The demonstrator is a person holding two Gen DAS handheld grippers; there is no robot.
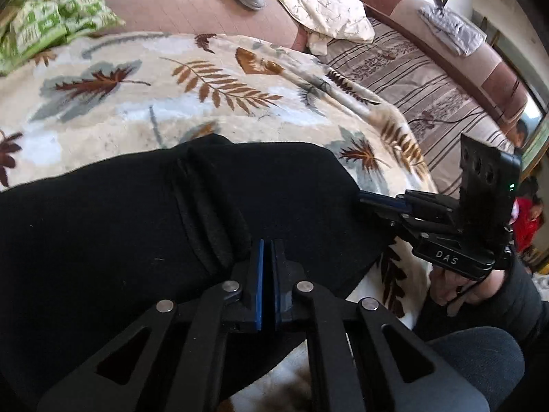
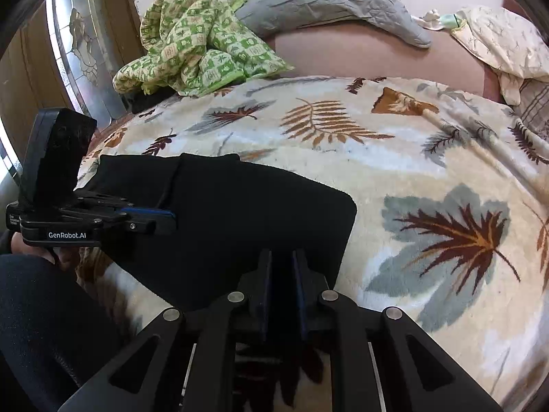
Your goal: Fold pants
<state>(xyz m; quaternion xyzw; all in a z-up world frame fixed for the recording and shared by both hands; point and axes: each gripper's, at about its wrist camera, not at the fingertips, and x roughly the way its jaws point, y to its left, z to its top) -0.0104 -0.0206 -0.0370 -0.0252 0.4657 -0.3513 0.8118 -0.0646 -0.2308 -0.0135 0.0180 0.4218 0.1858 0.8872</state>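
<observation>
Each hand-held gripper, left [image 1: 268, 250] and right [image 2: 282, 261], pinched the near edge of the black pants [image 1: 120, 223], which lay on the leaf blanket [image 2: 429, 178] at six o'clock, apparently to lift a fold.

The black pants [image 1: 103, 240] run out of the left wrist picture to the left of the left gripper [image 1: 268, 250]. In the right wrist picture the cloth edge between the fingers of the right gripper [image 2: 283, 261] is too dark to make out.
</observation>
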